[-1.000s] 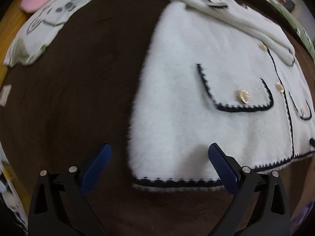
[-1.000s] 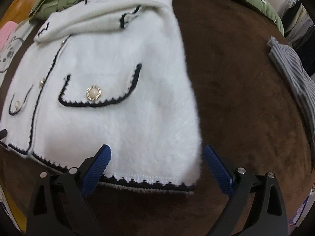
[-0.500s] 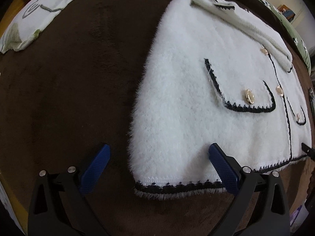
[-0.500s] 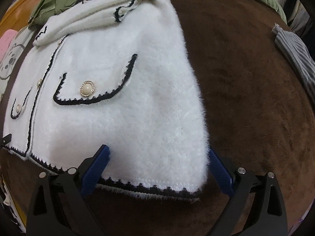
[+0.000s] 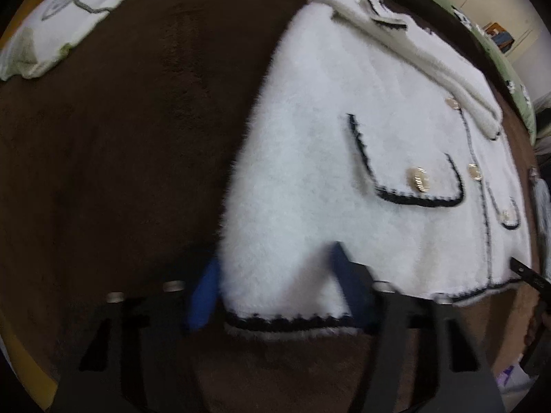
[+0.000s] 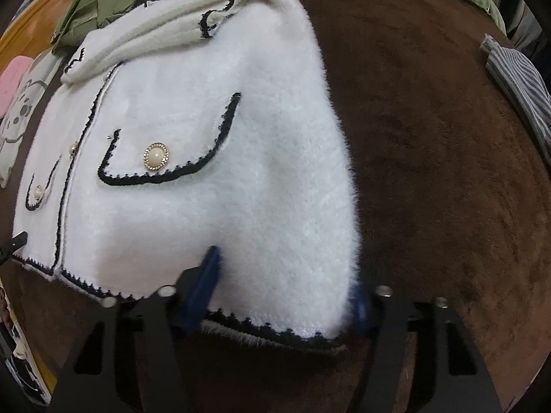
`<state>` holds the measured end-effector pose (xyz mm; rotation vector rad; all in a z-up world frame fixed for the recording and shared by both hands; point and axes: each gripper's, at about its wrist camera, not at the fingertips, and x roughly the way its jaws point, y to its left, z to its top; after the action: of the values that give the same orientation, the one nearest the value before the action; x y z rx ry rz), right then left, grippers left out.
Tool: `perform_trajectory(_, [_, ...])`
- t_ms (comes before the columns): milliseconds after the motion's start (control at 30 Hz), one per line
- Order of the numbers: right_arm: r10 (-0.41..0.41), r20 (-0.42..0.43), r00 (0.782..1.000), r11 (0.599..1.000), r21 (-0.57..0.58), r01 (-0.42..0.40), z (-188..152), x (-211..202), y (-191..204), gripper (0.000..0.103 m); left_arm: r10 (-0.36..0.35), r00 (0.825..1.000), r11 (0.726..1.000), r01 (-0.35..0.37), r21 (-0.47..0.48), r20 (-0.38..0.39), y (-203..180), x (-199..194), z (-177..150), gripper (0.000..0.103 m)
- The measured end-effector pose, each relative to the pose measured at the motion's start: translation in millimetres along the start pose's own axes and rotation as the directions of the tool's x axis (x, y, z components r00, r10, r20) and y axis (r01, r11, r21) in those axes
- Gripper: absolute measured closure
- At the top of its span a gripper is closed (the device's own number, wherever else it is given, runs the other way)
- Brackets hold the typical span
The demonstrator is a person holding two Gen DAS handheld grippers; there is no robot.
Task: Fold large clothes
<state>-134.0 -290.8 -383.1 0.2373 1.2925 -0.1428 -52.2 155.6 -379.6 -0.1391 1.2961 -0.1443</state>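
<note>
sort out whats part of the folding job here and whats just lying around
In the job:
- white fuzzy jacket
- left gripper, jaws closing on the hem corner
- right gripper, jaws closing on the other hem corner

Lying about:
- striped garment
- green cloth
- cartoon-print fabric

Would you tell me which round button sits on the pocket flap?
The big pearl button with the sparkly gold rim; the smaller buttons run along the front edge.
</note>
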Motion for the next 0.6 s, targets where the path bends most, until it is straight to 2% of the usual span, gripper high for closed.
perform_trajectory(33, [0.005,-0.007,1.0,1.0,-0.008,-0.005,1,-2,2,0.056,-0.006,1.0,1.0,0.006,0.014,-0.009,-2,0,1,0.057])
perform_trajectory(67, [0.022,-0.017,1.0,1.0,-0.018,-0.022,3,-2,4,0.065,-0.014,1.0,1.0,0.014,0.021,-0.016,-3,0,1,0.064])
perform_trajectory(100, [0.042,-0.026,0.999,0.999,-0.02,-0.042,4,-1,6,0.079,-0.03,0.999,0.999,0.031,0.022,-0.024,-5,1,2,0.07])
perform_trajectory(133, [0.051,-0.037,0.998,0.998,-0.023,-0.052,6,-1,9,0.082,-0.046,0.998,0.999,0.047,0.024,-0.034,-7,1,3,0.077])
perform_trajectory(200, [0.029,-0.051,0.998,0.998,-0.054,-0.032,10,0,14,0.085,-0.04,0.999,0.998,0.042,0.047,-0.036,-15,0,6,0.081])
perform_trajectory(267, [0.039,-0.06,0.997,0.998,-0.036,-0.041,12,1,12,0.086,-0.043,0.998,0.998,0.044,0.037,-0.039,-19,0,7,0.083])
perform_trajectory(600, [0.05,-0.041,0.998,0.999,-0.018,-0.051,9,-13,14,0.089,-0.025,1.0,1.0,0.026,0.007,-0.017,-43,-8,19,0.085])
